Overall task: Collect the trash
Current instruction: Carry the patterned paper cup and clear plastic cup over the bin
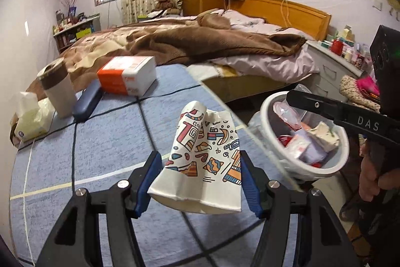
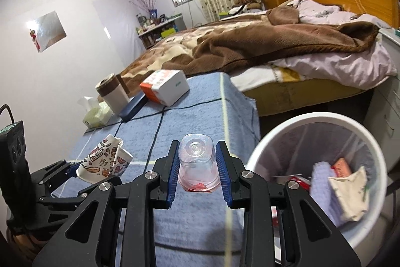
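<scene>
On my left wrist camera, the left gripper [image 1: 201,183] has its blue-padded fingers [image 1: 149,185] pinching a crushed paper cup [image 1: 203,159] with a colourful printed pattern, held above the blue checked tablecloth [image 1: 105,149]. Beyond it on the cloth sit a white and orange box [image 1: 127,74], a dark blue case [image 1: 87,101], a white tumbler with a brown lid [image 1: 58,89] and a tissue pack [image 1: 31,116]. To the right, off the table edge, the white trash bin [image 1: 303,134] already holds wrappers and crumpled paper, and the right gripper's black finger reaches over its rim. On my right wrist camera, the right gripper [image 2: 198,170] squeezes a clear plastic cup [image 2: 197,163] between its pads, cup base facing away from the lens, reddish residue near the mouth. The cup hangs over the tablecloth, just left of the bin [image 2: 317,121]. The left gripper [image 2: 75,168] with the paper cup [image 2: 105,158] shows at lower left.
</scene>
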### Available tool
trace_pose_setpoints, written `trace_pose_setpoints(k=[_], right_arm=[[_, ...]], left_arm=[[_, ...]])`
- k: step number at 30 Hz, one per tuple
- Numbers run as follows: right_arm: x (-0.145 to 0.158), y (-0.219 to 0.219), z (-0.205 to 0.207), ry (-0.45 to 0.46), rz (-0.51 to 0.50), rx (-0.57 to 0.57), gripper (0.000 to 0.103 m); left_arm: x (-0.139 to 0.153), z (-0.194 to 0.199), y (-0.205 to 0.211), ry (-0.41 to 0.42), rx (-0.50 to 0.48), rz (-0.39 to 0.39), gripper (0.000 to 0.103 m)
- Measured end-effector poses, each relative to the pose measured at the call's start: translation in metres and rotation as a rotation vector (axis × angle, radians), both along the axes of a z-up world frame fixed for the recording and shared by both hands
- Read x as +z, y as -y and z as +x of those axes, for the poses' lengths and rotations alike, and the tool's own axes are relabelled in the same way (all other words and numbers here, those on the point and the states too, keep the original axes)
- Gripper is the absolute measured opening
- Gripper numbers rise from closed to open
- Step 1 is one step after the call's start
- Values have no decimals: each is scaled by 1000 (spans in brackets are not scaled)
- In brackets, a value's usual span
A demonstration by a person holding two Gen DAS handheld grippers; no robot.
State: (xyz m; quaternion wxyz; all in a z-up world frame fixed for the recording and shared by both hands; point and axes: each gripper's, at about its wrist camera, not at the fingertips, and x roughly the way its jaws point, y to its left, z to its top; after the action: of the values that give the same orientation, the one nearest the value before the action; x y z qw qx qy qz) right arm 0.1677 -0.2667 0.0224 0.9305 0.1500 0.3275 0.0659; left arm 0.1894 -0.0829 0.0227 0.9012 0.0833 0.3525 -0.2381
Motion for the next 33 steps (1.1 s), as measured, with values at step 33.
trace_pose_setpoints(k=[33], right_arm=[[-17,130,-43,-81,-55,-261,30]], left_arm=[[-16,-28,165,-72,-252,-27,65]])
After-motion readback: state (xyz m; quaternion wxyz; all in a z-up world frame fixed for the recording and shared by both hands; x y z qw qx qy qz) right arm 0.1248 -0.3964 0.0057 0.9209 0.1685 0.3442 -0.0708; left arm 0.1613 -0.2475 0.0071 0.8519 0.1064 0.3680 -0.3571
